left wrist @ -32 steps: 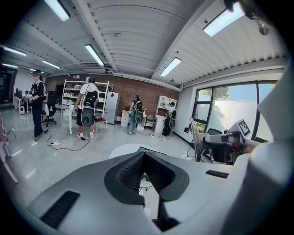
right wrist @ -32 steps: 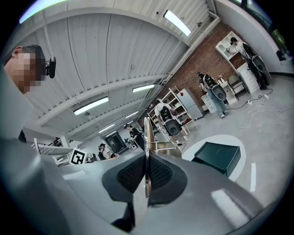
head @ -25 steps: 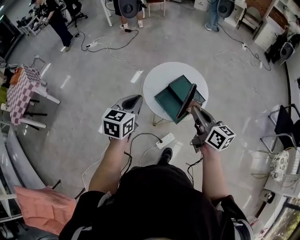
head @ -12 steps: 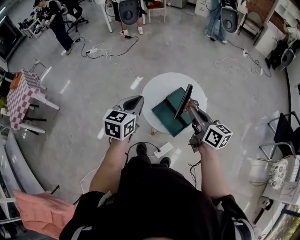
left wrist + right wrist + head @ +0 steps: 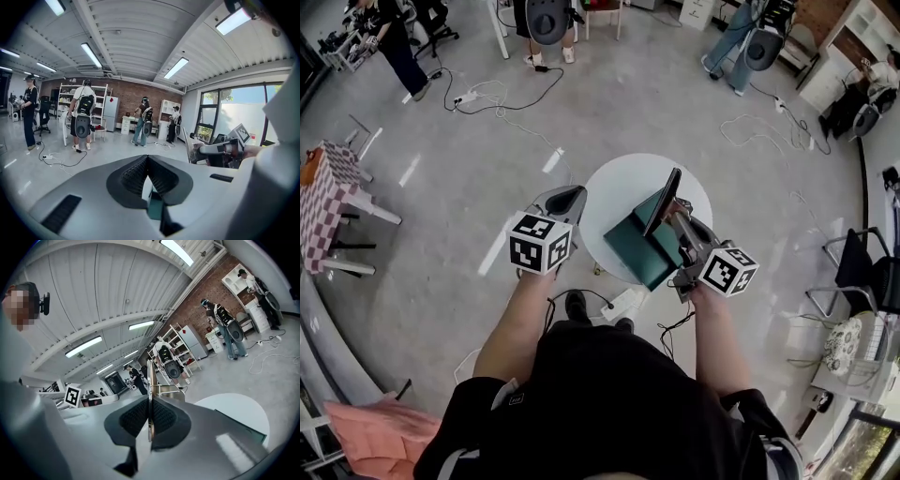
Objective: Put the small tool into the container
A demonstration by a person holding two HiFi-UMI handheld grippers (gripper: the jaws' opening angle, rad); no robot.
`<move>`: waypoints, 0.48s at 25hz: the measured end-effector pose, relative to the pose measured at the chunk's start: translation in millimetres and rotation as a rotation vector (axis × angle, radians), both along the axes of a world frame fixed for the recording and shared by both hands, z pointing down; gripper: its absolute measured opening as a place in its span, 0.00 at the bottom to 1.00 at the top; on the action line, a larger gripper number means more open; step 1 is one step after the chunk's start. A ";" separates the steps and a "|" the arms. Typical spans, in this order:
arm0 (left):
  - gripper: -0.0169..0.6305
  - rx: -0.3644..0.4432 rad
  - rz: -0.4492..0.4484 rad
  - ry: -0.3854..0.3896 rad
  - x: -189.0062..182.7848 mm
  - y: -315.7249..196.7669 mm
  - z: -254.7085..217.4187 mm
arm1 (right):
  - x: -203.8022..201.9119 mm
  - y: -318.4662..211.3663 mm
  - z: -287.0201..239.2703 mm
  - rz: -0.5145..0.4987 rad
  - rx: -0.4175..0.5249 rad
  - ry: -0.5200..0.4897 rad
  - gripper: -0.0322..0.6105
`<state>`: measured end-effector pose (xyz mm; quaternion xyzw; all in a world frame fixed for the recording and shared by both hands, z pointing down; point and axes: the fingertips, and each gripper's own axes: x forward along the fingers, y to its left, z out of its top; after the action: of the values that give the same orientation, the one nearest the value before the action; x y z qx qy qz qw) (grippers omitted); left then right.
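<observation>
Here the right gripper (image 5: 674,215) clamps a dark panel (image 5: 665,198) upright above the green container (image 5: 636,249); left gripper (image 5: 567,198) closed.

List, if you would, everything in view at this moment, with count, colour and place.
Table: one, white, round, in front of the person.
Container: one, dark green, on the table.
Small tool: one, dark, flat, held over the container.
Power strip: one, white, on the floor by the table.
Checked table: one, red and white, far left.
Pink cloth: one, lower left.
Other people: several, at the room's far side.
Left gripper: grey, jaws together, empty, left of the table.
Right gripper: grey, jaws clamped on the small tool.
</observation>
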<state>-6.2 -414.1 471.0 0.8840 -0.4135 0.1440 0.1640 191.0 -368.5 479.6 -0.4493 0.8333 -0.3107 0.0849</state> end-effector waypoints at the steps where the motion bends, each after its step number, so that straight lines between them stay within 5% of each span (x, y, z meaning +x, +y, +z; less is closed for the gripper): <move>1: 0.03 -0.017 0.004 0.001 -0.9 -1.5 6.8 | -1.9 -3.3 7.3 0.003 -0.019 0.004 0.07; 12: 0.03 -0.193 0.035 0.003 -11.3 -9.8 82.2 | -26.5 -12.7 125.5 -0.057 -0.283 0.171 0.07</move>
<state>-17.5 -423.9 553.2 0.8713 -0.3820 0.1847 0.2465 164.5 -381.2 605.1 -0.4575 0.7980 -0.3877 -0.0592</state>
